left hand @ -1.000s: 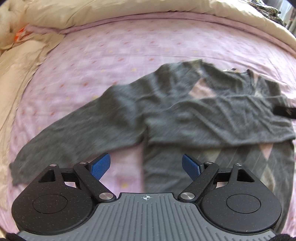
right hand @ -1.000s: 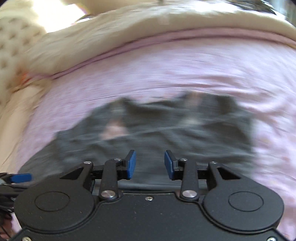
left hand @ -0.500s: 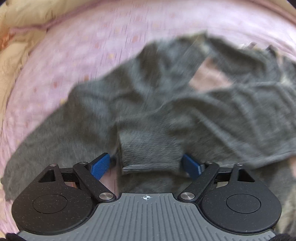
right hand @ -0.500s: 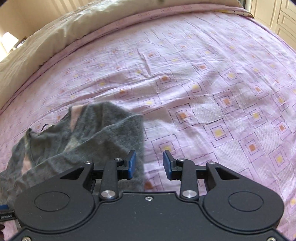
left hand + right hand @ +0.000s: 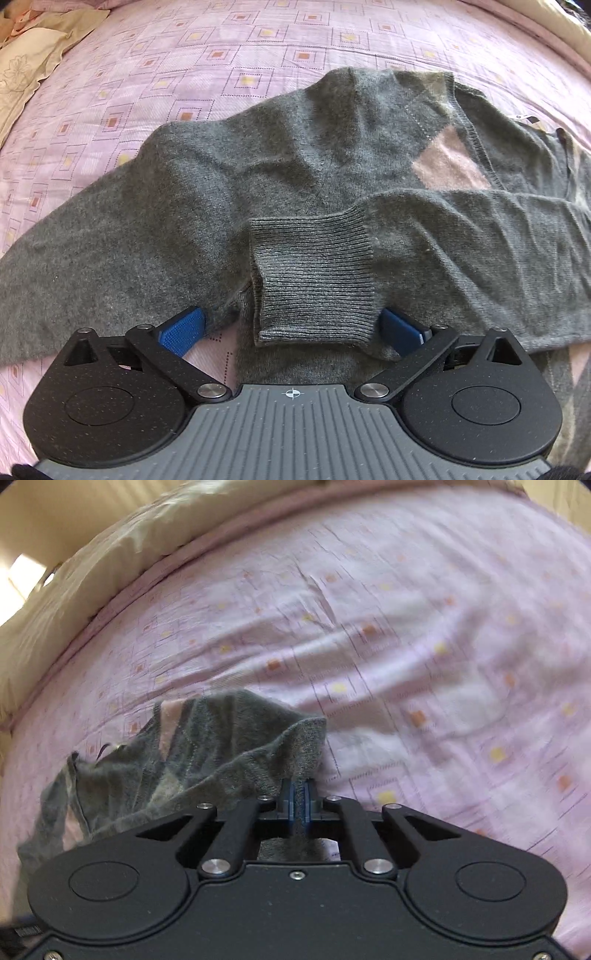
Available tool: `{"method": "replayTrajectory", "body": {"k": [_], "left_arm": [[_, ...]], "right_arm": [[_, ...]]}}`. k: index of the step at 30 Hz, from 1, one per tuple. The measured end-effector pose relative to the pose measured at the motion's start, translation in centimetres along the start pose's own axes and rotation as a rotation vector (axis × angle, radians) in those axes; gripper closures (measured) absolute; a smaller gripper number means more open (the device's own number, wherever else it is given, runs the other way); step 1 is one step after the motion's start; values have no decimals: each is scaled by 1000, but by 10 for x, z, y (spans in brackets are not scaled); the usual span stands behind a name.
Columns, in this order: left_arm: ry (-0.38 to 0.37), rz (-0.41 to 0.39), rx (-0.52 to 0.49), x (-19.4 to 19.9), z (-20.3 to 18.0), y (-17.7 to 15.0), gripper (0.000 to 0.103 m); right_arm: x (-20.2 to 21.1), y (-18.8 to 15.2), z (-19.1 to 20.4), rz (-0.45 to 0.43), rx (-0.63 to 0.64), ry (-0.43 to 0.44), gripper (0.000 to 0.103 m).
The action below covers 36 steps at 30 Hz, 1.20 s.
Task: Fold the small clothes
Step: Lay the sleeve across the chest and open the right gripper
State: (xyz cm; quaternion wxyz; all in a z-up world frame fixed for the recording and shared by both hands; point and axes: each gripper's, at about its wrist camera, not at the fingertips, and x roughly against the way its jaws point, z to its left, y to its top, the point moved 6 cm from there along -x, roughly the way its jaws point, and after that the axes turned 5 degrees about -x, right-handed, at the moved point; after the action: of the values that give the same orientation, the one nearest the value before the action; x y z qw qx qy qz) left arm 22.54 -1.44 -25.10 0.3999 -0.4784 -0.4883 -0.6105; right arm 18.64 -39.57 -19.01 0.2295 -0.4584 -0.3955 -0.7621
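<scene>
Here the grey sweater (image 5: 295,177) lies rumpled, one sleeve (image 5: 424,243) folded across.

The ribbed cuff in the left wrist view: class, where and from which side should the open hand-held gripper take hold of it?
Grip the ribbed cuff at its open end, coming from the near side. That hem lies flat on the grey sweater, facing the left hand-held gripper, whose blue fingers already straddle it, so closing there probably pinches both layers.

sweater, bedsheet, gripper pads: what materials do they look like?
Sweater: soft grey knit, probably wool or a blend; fuzzy nap, ribbed cuff.
Bedsheet: thin woven fabric, likely cotton; matte, printed squares, creases.
Left gripper pads: blue, finely textured, perhaps rubber; fine dimpled grid.
</scene>
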Motion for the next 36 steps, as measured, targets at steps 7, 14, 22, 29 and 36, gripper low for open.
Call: {"method": "replayTrajectory", "body": {"k": [7,14,22,29,36], "left_arm": [[28,-57,-77,7,-16,5,0],[-24,-78,-13,1,-6,3,0],[-10,-123,-23,10,-9,0,0],[-7,-184,20,49,8,-37,3],[49,-205,217,78,90,-91,3]], "right_arm": [[0,2,-2,25,104,-139,93],[-2,2,-6,-16,12,-195,72],[58,-22,18,-87,72,-168,55],[86,-83,53,-44,170,-101,47],[94,-139,89,23,217,-37,45]]}}
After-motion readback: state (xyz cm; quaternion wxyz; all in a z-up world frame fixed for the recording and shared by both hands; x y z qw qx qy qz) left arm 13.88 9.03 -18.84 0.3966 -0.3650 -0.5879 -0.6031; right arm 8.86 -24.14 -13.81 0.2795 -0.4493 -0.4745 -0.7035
